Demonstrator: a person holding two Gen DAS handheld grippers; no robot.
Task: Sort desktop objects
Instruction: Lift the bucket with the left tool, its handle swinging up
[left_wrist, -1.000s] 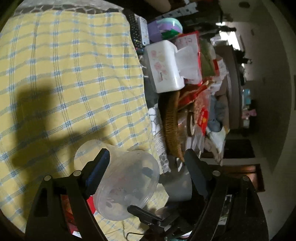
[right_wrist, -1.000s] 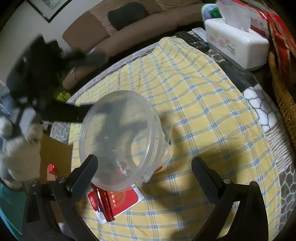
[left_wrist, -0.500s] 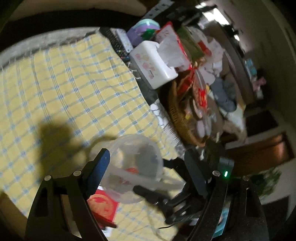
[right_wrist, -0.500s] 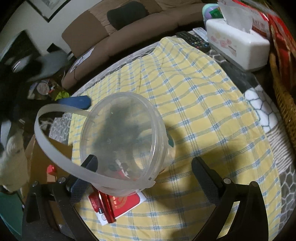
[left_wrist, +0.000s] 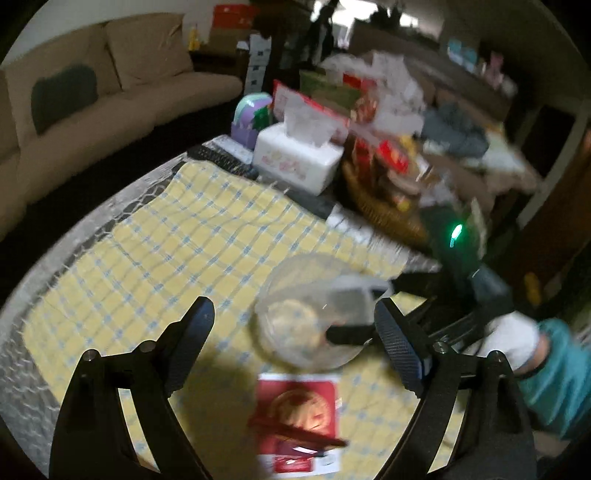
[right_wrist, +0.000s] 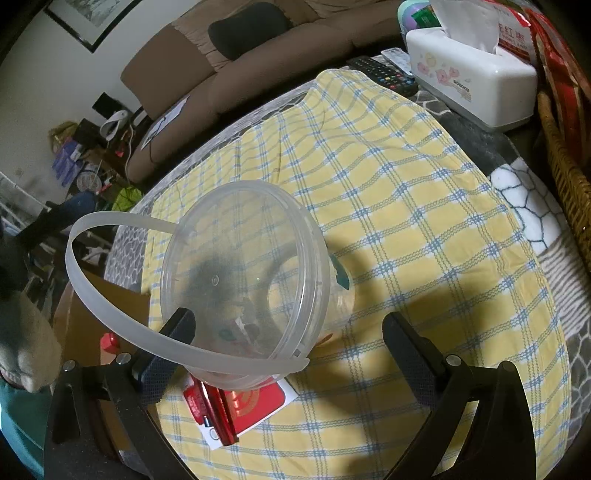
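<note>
Now both pairs of fingers stand wide apart and hold nothing. The right gripper (right_wrist: 288, 332) has the clear plastic bucket (right_wrist: 247, 280) between its fingers, toward the left one; whether that finger touches the wall cannot be told. The bucket stands on the yellow checked cloth (right_wrist: 406, 206), its mouth facing the right wrist camera, and its white handle (right_wrist: 110, 295) swings out to the left. The left gripper (left_wrist: 295, 332) is blurred and points at the same bucket (left_wrist: 314, 321) from the other side, so the right one seems nearer for a grasp. Just below the bucket lies a red card (right_wrist: 255, 402) with a red pen-like thing (right_wrist: 218, 417) on it. Farther back sits a white tissue box (right_wrist: 472, 85) with flower prints; its small label is not readable. Red packaging (right_wrist: 513, 33) behind it shows Chinese characters.
</note>
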